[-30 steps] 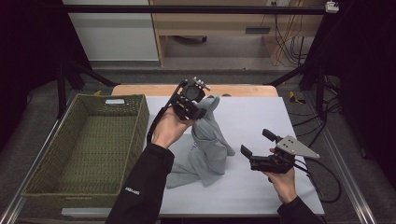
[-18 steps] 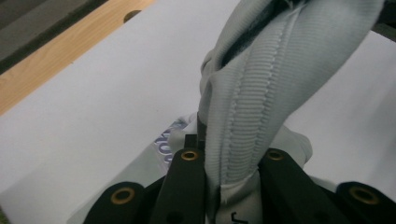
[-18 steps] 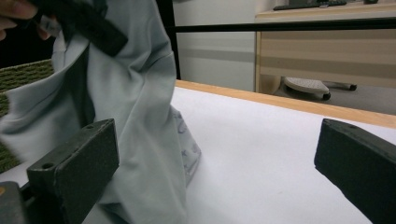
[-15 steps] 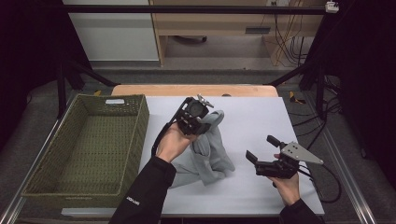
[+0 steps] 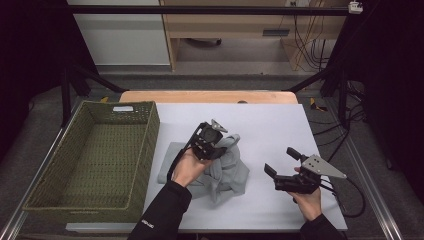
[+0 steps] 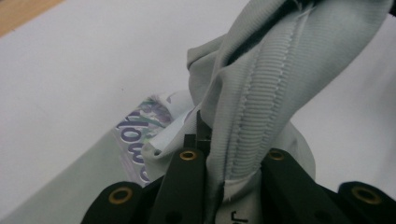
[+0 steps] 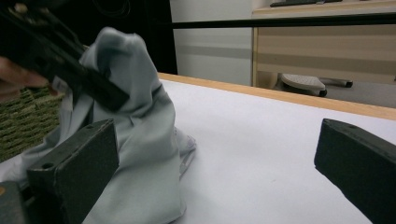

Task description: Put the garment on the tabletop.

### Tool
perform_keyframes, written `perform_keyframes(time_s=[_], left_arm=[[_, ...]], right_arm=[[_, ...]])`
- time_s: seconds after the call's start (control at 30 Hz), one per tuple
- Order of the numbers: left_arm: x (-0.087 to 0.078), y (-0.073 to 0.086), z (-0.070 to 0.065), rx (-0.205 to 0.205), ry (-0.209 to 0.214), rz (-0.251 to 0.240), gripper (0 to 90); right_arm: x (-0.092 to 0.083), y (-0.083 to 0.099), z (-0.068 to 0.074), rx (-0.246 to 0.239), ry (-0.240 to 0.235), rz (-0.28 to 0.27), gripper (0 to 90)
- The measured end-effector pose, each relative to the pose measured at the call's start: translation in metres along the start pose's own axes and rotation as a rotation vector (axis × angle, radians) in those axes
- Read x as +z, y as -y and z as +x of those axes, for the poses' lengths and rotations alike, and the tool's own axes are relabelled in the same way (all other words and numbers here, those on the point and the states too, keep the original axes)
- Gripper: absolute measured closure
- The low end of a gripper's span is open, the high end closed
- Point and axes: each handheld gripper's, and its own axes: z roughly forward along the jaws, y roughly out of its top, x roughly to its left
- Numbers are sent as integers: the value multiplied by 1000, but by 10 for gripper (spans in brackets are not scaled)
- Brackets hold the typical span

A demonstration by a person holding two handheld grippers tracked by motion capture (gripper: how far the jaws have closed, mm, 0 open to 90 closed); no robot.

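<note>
Lowered left hand-held gripper point(image 5: 216, 142) pinches grey garment point(image 5: 227, 172), bunched beneath it.

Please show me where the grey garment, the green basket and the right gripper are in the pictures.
grey garment point(image 5: 227, 172): high view, on its bunched cloth lying on the table.
green basket point(image 5: 150, 125): high view, on its right wall.
right gripper point(image 5: 280, 161): high view, midway between its open fingertips.

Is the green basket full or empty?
Empty. In the high view the green basket shows only its bare woven bottom. The grey shirt is on the table beside it, pinched by the left gripper.
</note>
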Motion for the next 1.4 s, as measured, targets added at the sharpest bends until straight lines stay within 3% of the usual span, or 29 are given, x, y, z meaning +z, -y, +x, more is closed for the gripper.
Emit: perform_keyframes(time_s=[0.17,0.33,0.5,0.7,0.9,1.03,1.3,1.4], left_arm=[[6,2,-4,16,-2,12,763],[-6,-3,-8,15,-6,-40,406],[-29,-5,-13,23,-44,-143,213],[-51,1,-14,-1,-72,-250,155],[-66,24,-10,-21,-78,-360,135],[-70,43,-8,-39,-57,-439,131],[-70,79,-10,-54,-89,-559,113],[-68,95,-11,-58,-92,-629,108]], right_arm=[[0,0,-1,-3,3,-1,5],[0,0,0,3,0,2,5],[0,0,0,7,0,-1,5],[0,0,0,11,1,-3,5],[-1,-1,0,11,2,-3,5],[-1,-1,0,8,7,2,4],[0,0,0,2,7,-3,5],[-1,0,0,4,8,-6,4]])
